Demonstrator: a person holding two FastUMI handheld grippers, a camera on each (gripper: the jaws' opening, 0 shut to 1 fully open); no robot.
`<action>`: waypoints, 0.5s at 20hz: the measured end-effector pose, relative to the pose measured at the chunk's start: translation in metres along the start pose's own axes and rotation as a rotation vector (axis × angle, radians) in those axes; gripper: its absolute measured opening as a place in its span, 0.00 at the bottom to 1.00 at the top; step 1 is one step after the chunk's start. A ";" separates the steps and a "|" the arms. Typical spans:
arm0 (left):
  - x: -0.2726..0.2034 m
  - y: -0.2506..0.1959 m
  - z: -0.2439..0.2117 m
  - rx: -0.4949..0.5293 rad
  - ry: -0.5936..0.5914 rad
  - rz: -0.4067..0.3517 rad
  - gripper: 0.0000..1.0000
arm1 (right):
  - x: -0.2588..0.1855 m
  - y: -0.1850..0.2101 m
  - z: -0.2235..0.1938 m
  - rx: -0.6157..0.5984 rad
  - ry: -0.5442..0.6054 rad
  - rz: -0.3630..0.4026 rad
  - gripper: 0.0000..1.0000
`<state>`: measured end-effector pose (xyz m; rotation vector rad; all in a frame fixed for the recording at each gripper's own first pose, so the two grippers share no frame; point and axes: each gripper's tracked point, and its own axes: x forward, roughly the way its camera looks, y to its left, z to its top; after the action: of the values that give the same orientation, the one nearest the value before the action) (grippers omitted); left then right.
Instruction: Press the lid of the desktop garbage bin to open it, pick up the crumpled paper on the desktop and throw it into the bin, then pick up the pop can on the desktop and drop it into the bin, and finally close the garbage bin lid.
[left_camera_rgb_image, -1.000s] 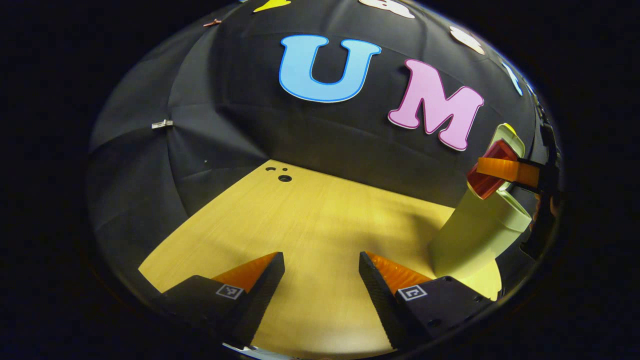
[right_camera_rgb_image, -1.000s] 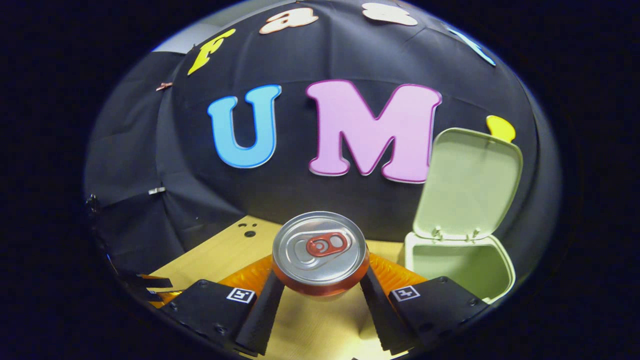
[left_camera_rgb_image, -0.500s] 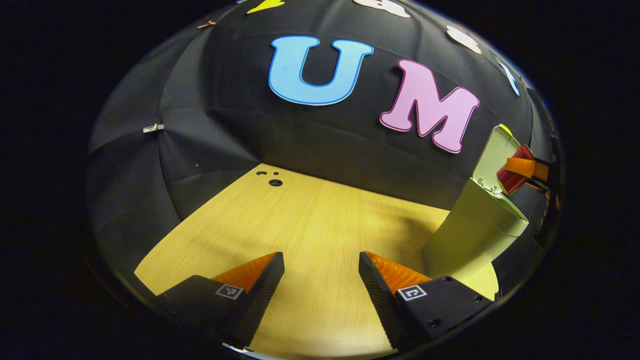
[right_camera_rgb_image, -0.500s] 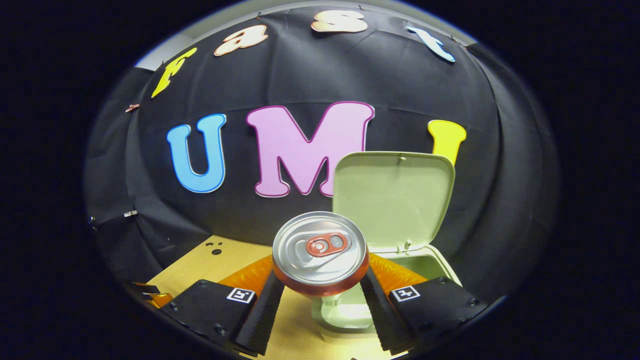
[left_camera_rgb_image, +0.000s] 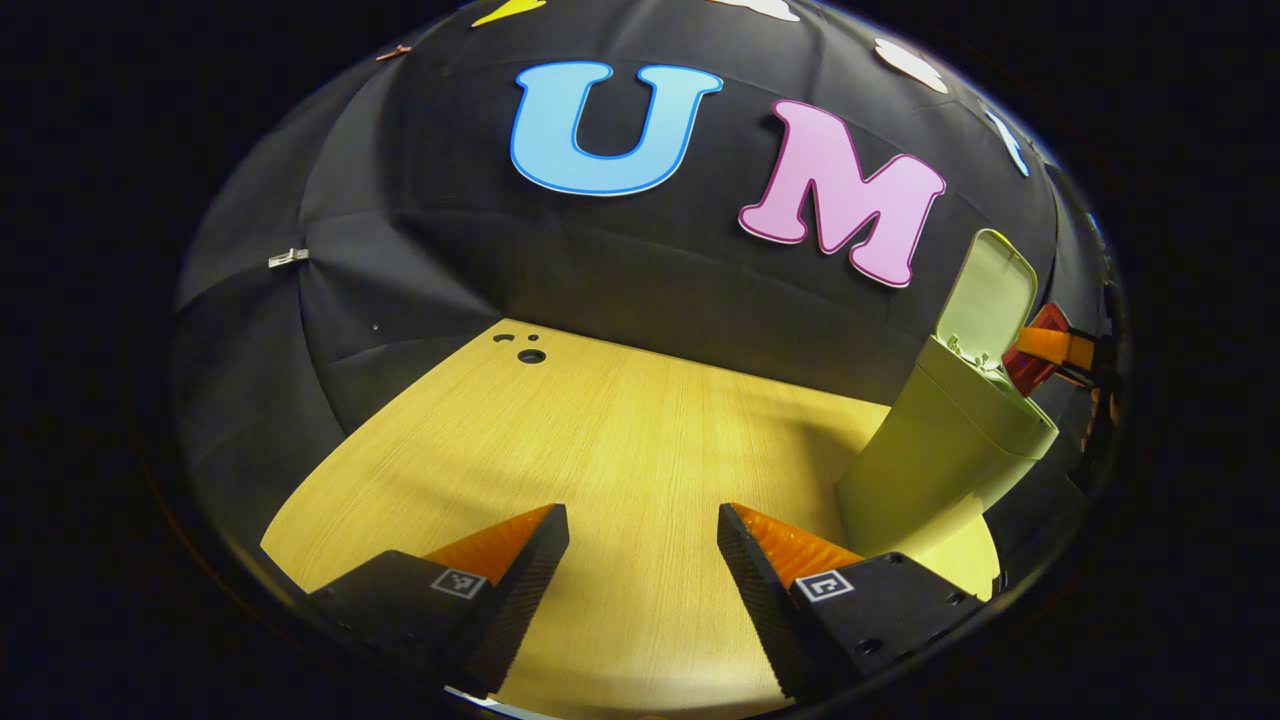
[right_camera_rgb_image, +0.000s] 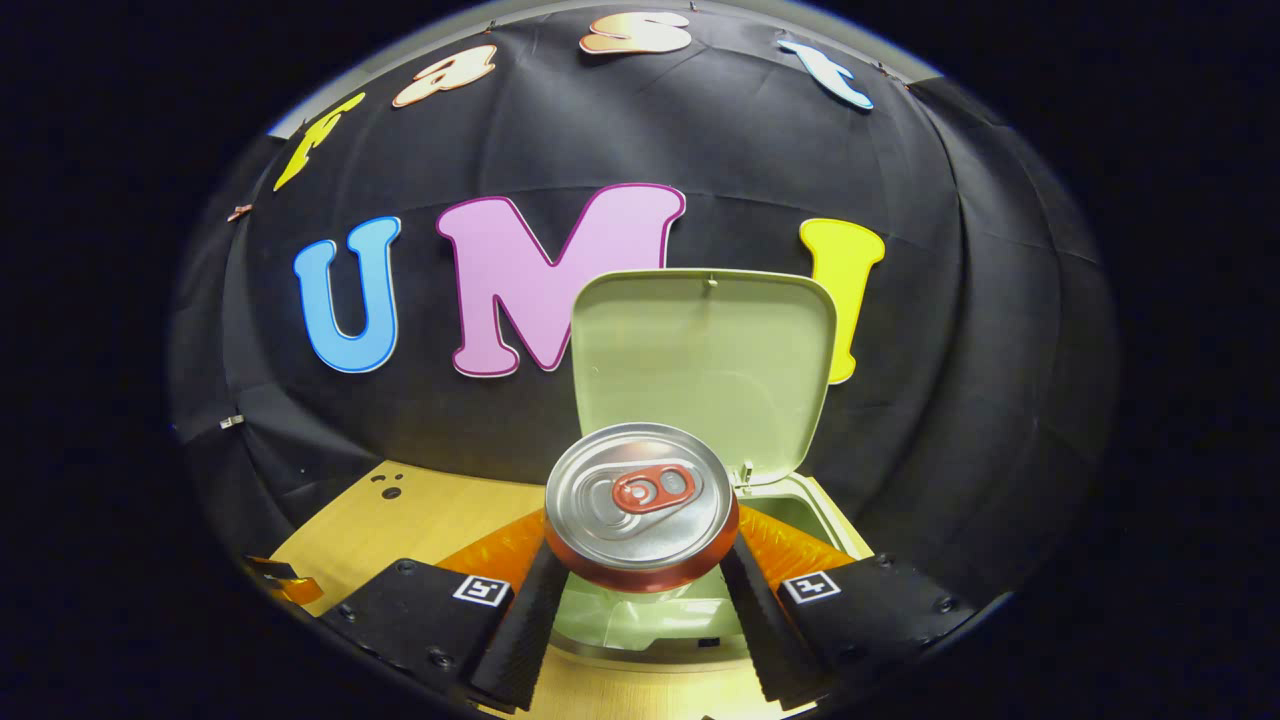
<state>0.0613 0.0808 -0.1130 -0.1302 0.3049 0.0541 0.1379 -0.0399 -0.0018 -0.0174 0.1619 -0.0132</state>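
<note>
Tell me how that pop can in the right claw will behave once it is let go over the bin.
The pop can looks rigid and smooth-sided, so it should slip free cleanly once the right claw opens. Its tab appears unopened, so it may be full and drop heavily. The bin is narrow and tall with its lid up; a hard landing might rock it.

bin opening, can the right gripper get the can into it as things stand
Probably yes: the lid stands upright and open, and the right gripper holds the can over the bin opening with nothing between.
</note>
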 end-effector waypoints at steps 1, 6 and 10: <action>0.001 -0.001 -0.003 0.004 0.007 -0.003 0.96 | 0.002 -0.003 -0.003 -0.003 0.006 -0.007 0.83; 0.003 0.004 -0.022 0.017 0.058 0.000 0.96 | 0.011 -0.011 -0.021 0.009 0.049 -0.029 0.83; 0.000 0.012 -0.036 0.028 0.091 0.007 0.96 | 0.008 -0.013 -0.026 0.013 0.065 -0.047 0.85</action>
<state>0.0495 0.0876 -0.1484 -0.1035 0.3969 0.0511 0.1418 -0.0533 -0.0286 -0.0078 0.2264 -0.0614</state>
